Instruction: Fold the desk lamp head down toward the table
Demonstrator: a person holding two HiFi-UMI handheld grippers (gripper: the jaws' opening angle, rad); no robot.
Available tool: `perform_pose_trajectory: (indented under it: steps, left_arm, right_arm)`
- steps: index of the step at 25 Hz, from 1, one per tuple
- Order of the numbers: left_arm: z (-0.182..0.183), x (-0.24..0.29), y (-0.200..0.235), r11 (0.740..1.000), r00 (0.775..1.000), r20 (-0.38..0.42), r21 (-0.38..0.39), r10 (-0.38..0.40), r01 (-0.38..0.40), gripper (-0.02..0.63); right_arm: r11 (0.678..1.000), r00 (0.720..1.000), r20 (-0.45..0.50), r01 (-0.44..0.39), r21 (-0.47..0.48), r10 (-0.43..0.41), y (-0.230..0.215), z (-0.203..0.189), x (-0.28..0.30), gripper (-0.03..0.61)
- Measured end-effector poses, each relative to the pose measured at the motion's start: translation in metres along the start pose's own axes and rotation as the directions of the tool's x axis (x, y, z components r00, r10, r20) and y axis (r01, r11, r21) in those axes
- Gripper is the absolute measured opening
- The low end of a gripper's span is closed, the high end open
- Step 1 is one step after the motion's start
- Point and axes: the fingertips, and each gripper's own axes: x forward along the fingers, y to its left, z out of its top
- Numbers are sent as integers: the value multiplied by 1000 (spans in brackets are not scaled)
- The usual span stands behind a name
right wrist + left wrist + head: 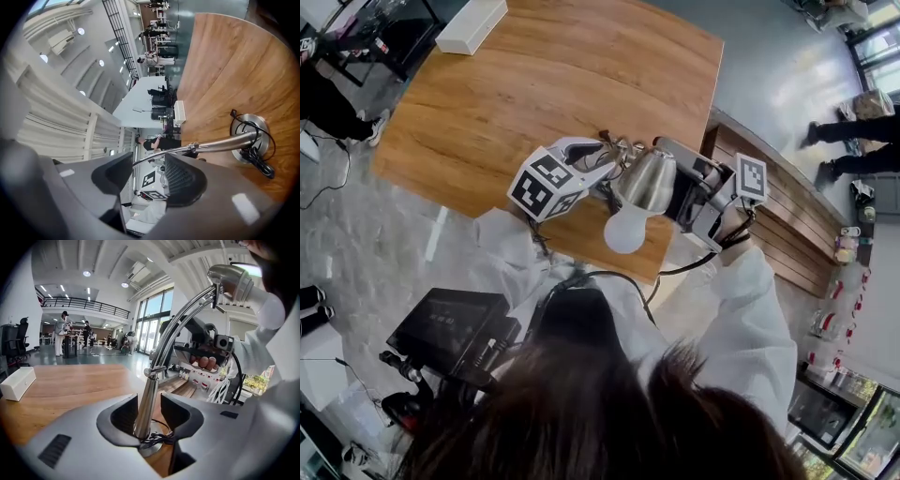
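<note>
A chrome desk lamp stands near the front edge of the wooden table [581, 75]. Its silver head [645, 180] with a white bulb [625, 232] hangs tilted over that edge. My left gripper [149, 411] is open around the lamp's lower post [146, 399], just above the round base [151, 448] and its coiled black cord. My right gripper [147, 173] is open too, rolled on its side. The thin upper arm [206, 145] runs across the gap beyond its jaws. In the head view both grippers flank the head, the left one [609, 171] at its left.
A white box [472, 25] lies at the table's far corner. A wooden counter [787, 216] runs along the right. Dark equipment [450, 328] sits low at the left. People stand in the hall beyond the table.
</note>
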Motion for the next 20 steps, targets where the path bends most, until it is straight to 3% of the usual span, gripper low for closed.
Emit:
perform_pose_trajectory:
  steps: [9, 15, 20]
  left_arm:
    - [5, 14, -17, 989, 998, -23, 129, -65, 68, 120]
    - [5, 15, -21, 986, 991, -67, 117, -113, 120, 112]
    - [5, 14, -21, 987, 988, -85, 85, -130, 137, 114]
  right_arm:
    - [982, 989, -127, -53, 179, 77, -2, -22, 11, 187]
    - [976, 983, -147, -80, 202, 111, 2, -25, 12, 187]
    - [985, 983, -153, -76, 156, 100, 4, -28, 11, 186]
